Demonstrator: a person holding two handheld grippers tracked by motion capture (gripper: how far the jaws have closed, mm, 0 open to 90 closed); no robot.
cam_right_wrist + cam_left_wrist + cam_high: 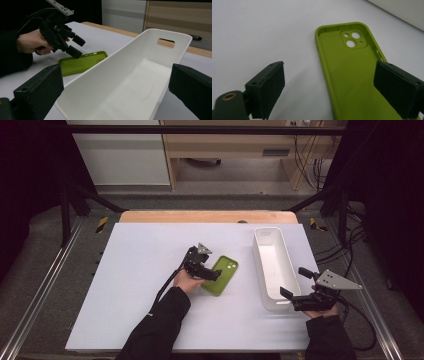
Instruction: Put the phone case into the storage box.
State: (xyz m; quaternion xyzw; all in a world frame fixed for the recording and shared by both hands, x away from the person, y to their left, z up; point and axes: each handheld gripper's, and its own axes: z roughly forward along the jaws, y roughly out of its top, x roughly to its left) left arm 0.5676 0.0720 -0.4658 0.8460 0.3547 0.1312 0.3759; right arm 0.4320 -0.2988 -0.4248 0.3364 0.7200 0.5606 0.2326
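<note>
White tabletop [140, 285] from above: your left gripper [212, 274] hangs over the lime-green silicone phone case [223, 275], beside the long white plastic bin [272, 265].

Left gripper view: jaws apart, straddling the case's [352, 75] edge, pads not pressing.

Right gripper view: your right gripper [112, 97] gapes around the bin's [130, 82] near end. No readable lettering.

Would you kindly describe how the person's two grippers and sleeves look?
Both the left gripper and the right gripper are black, with two blocky jaws, a grey three-cornered plate on top and a trailing black cable. The sleeves are black.
</note>
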